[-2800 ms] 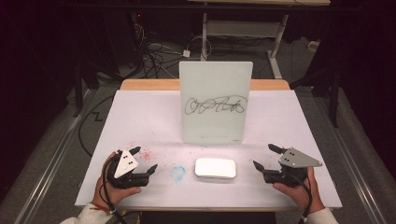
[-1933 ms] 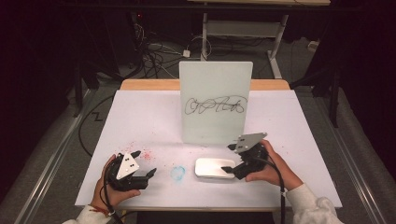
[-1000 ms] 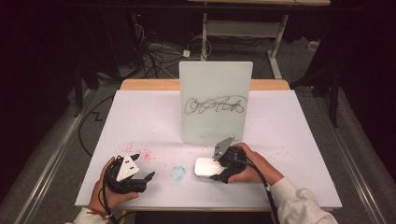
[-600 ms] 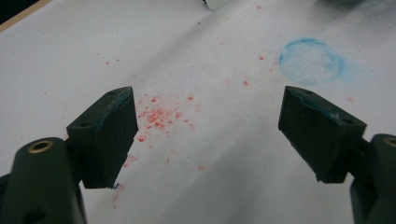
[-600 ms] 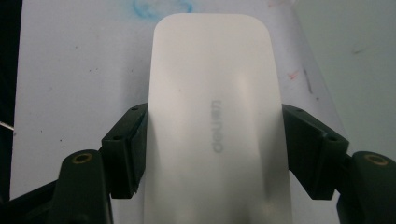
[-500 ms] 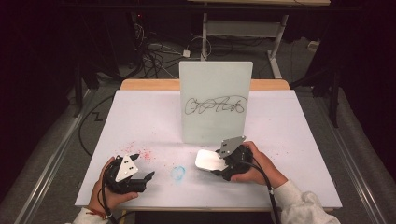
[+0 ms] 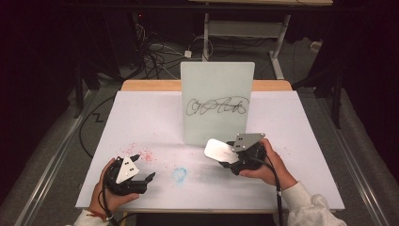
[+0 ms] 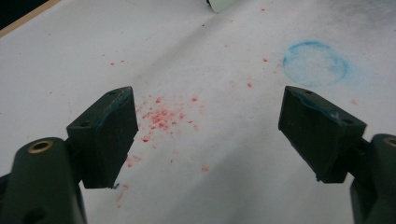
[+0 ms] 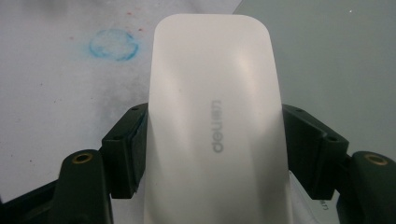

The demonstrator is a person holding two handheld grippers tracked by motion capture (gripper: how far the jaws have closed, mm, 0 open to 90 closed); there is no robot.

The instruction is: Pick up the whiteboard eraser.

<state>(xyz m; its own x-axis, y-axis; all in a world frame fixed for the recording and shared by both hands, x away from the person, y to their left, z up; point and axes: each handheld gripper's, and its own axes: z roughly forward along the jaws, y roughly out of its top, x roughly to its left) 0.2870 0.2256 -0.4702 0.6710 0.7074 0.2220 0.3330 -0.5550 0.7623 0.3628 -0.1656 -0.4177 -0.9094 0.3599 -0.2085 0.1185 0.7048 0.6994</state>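
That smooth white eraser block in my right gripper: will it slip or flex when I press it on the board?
The smooth white rounded eraser block looks rigid; it keeps its shape between the right gripper fingers. Its glossy sides may slip, since the fingers grip only its narrow edges. It seems light, lifted with ease.

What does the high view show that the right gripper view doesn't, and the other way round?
High view alone: the scribble on the upright board, the left gripper open over red specks, both hands and the table's edges.

Right gripper view alone: the grey lettering on the white eraser and the two black fingers pressed to its sides.

Both: the eraser held in the right gripper, the blue ring on the table, and the board.
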